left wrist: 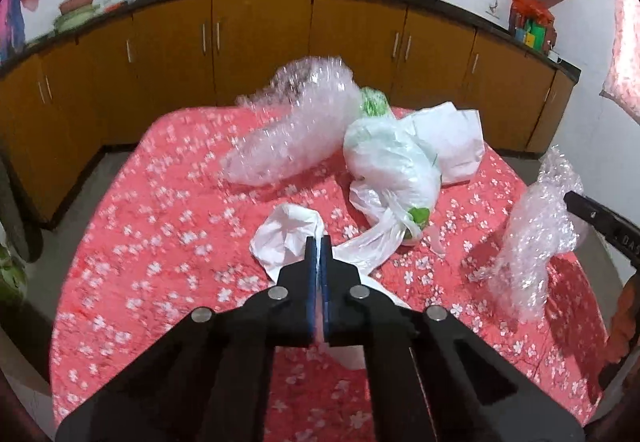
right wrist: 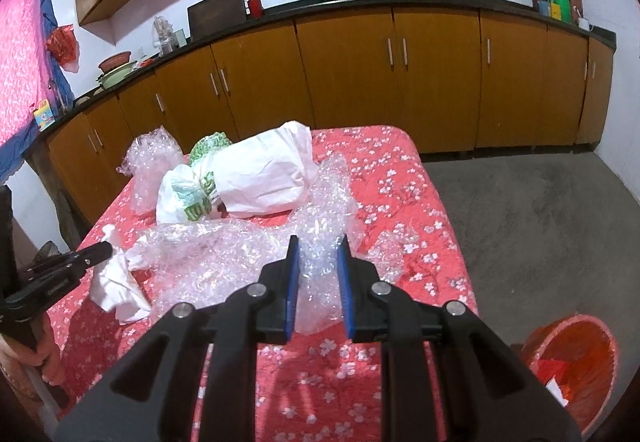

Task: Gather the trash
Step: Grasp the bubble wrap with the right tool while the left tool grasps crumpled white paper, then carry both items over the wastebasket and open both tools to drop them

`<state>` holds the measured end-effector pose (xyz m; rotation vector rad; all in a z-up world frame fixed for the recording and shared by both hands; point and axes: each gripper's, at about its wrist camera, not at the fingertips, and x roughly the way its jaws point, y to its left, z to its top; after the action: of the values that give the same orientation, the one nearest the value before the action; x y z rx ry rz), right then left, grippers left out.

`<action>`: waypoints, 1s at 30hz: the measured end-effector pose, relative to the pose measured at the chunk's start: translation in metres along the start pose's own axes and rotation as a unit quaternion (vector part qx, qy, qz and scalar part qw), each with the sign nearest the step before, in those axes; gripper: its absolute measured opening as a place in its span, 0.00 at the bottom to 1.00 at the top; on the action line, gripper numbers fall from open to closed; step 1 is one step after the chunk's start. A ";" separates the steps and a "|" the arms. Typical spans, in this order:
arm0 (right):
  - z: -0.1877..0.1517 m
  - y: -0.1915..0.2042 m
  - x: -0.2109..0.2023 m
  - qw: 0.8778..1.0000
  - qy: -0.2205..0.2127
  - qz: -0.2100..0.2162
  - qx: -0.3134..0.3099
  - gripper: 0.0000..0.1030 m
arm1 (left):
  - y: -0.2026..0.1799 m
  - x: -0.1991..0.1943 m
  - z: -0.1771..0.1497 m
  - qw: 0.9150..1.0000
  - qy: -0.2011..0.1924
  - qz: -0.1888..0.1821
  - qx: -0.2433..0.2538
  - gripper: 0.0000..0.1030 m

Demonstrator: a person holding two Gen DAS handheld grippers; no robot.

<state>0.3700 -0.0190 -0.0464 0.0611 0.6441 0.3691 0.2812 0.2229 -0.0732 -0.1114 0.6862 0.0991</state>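
The left claw (left wrist: 319, 242) was clamped on a crumpled white plastic bag (left wrist: 288, 238) lying on the red flowered tabletop (left wrist: 160, 242). The right claw (right wrist: 318, 246) pinched a bubble wrap sheet (right wrist: 320, 282). Both grips looked thin; the slippery film could slide out before reaching the red bin (right wrist: 572, 358) on the floor.

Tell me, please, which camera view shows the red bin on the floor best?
The right wrist view. There the red bin stands on the grey floor at the lower right, beside the table, and its open top with the red liner is visible. The left wrist view does not show the bin at all.
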 end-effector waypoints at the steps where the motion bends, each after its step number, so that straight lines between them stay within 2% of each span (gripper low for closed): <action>1: 0.001 -0.001 -0.002 1.000 -0.004 -0.002 -0.001 0.18 | 0.001 -0.005 0.002 1.000 -0.008 0.000 -0.001 0.01; 5: 0.005 -0.003 -0.014 0.999 -0.027 -0.020 -0.007 0.17 | 0.002 -0.020 0.014 0.999 -0.032 0.002 -0.003 0.01; 11: 0.006 0.006 -0.036 0.994 -0.069 -0.063 -0.060 0.17 | -0.012 -0.036 0.029 0.998 -0.061 0.001 0.008 0.01; 18: 0.010 -0.002 -0.056 0.989 -0.095 -0.090 -0.068 0.17 | -0.041 -0.048 0.040 0.996 -0.082 -0.026 0.030 0.01; 23: 0.011 -0.022 -0.075 0.985 -0.112 -0.118 -0.050 0.17 | -0.066 -0.052 0.045 0.994 -0.090 -0.048 0.045 0.01; 30: 0.003 -0.073 -0.109 0.971 -0.131 -0.197 -0.024 0.17 | -0.122 -0.051 0.049 0.989 -0.096 -0.092 0.072 0.01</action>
<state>0.3148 -0.1258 0.0062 -0.0638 0.3727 -0.0095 0.2887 0.1060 0.0054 -0.0262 0.4857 -0.1155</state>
